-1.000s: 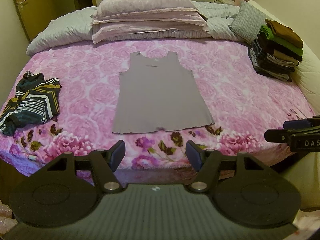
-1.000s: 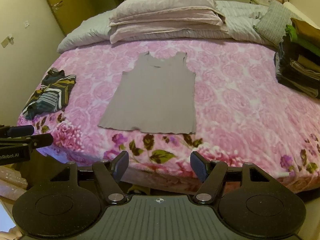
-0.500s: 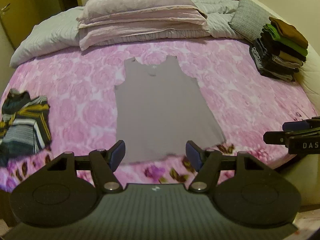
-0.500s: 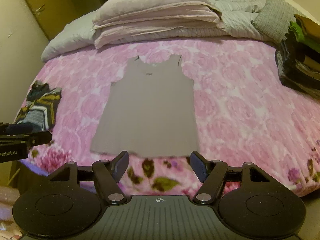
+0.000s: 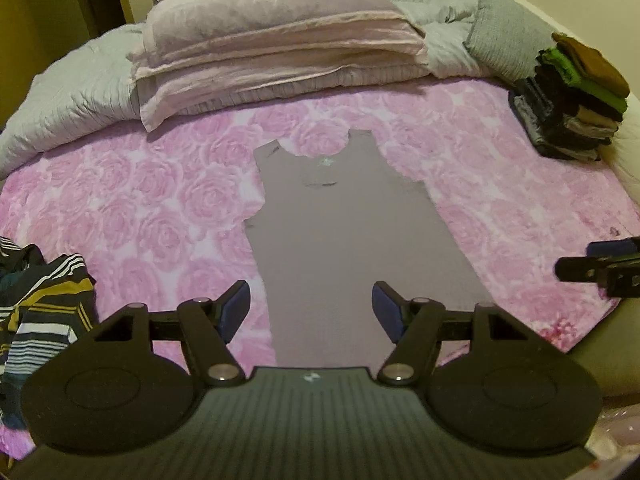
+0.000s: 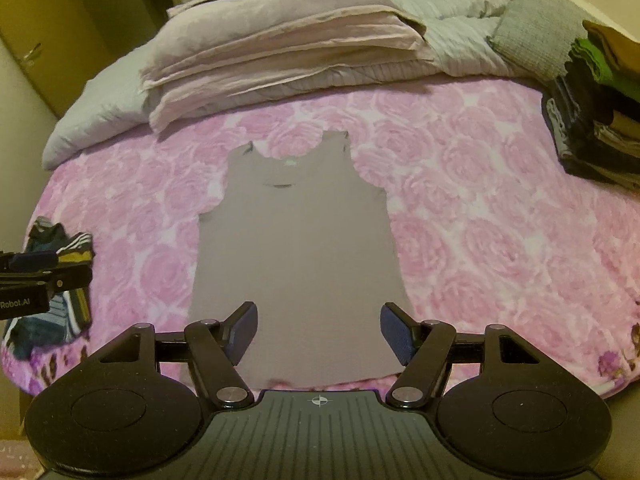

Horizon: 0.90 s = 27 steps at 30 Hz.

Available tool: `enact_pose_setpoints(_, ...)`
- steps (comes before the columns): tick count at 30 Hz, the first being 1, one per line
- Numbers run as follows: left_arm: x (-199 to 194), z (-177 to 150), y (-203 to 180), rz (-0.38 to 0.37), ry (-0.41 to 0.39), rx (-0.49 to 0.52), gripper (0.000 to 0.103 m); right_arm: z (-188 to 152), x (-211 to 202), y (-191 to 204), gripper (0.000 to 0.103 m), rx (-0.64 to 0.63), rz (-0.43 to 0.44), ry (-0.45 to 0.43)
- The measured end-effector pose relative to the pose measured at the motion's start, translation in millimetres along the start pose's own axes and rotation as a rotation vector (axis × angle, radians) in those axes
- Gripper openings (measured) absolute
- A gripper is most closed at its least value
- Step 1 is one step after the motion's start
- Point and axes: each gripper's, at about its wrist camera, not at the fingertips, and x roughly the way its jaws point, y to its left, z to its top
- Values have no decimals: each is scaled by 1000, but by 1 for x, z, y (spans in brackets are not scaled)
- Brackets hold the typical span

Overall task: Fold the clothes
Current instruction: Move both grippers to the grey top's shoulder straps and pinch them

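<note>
A plain grey sleeveless top (image 5: pixel 344 236) lay spread flat near the middle of a bed covered with a pink rose-patterned blanket (image 5: pixel 152 208), its shoulder straps toward the pillows and its hem toward the near edge. The left gripper (image 5: pixel 311 307) hung over the lower part of the top with its blue-padded fingers (image 5: pixel 236 308) standing wide apart and nothing between them. The right gripper (image 6: pixel 319 326) was likewise above the hem end of the top, its fingers (image 6: pixel 394 330) spread wide and empty. A crumpled striped garment in dark, white and mustard bands (image 5: pixel 36 312) sat at the left edge of the blanket, well apart from the top. A tall stack of folded clothes in brown, green and dark shades (image 5: pixel 572 100) stood at the right side of the bed, beside a grey knitted cushion (image 5: pixel 504 38). Pale lilac pillows (image 5: pixel 276 44) were piled on a grey quilt (image 5: pixel 68 96) at the head of the bed.
</note>
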Motion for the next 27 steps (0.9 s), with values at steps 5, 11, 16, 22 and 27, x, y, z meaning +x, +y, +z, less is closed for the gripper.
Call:
enact_pose_setpoints(5,39,3,31,-5,42,-24,64,5,27,-8,65,6,-10,23)
enact_pose_setpoints(11,76,1,63,-30,73,-81,64,22,68,-16,65,-32,-1,45)
enact_pose_setpoints(16,114,1,81,-20,61,-95,64,43,116,-25,65,-61,43,36)
enact_pose_setpoints(22,183,24,97,-25,27,-78,62,81,198,-43,65,-193,81,30)
enact_pose_setpoints(27,255,66,106,-72,-18,23,55,135,268,-62,65,-310,133,-13)
